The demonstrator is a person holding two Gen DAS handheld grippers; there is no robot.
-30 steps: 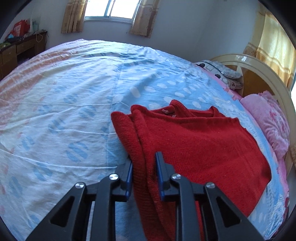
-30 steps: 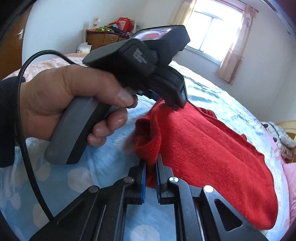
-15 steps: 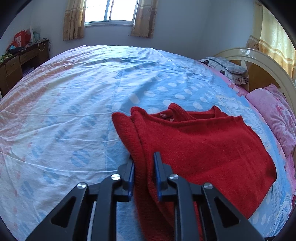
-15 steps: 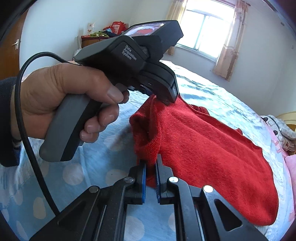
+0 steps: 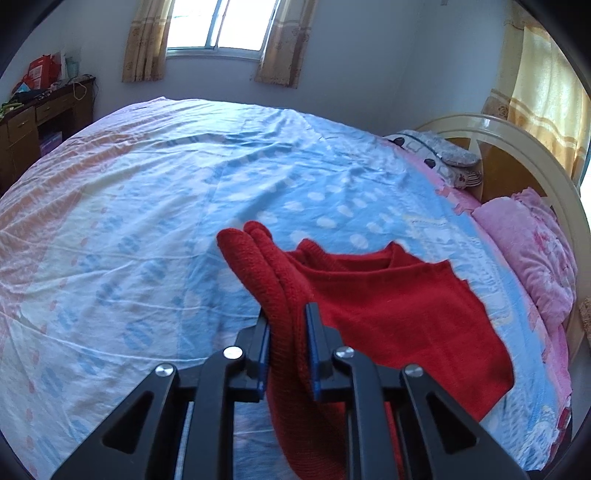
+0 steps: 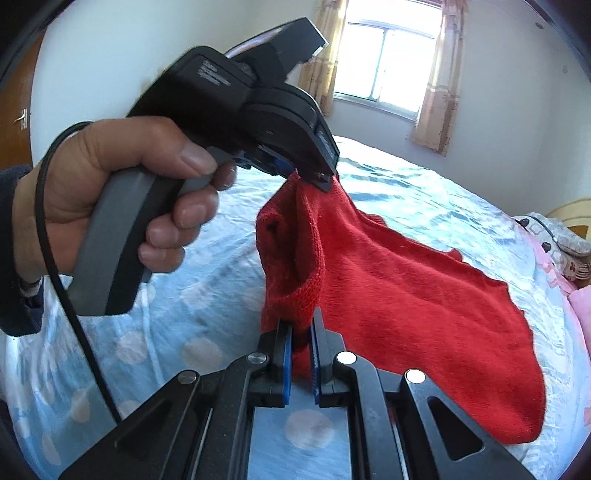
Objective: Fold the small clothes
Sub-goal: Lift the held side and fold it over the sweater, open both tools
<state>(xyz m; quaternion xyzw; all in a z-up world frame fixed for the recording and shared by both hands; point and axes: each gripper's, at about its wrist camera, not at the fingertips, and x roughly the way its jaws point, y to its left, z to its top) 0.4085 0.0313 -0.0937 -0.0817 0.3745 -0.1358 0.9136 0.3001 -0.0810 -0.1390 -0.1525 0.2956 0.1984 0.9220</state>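
A small red knitted sweater (image 5: 391,317) hangs lifted above the bed, its far side still trailing on the sheet. My left gripper (image 5: 286,321) is shut on a folded edge of it. In the right wrist view the same sweater (image 6: 406,295) stretches between both grippers. My right gripper (image 6: 301,332) is shut on its near edge. The left gripper (image 6: 317,177), held in a person's hand (image 6: 110,192), pinches the sweater's upper edge above and beyond the right one.
The bed has a blue and pink spotted sheet (image 5: 184,206). A pink pillow (image 5: 532,254) and a cream headboard (image 5: 532,147) stand at the right. A wooden desk (image 5: 40,118) is at the far left. A curtained window (image 5: 218,26) is behind.
Both grippers have risen, lifting the sweater's held edge off the bed. The sweater now hangs and stretches between them; the left gripper sits higher than before.
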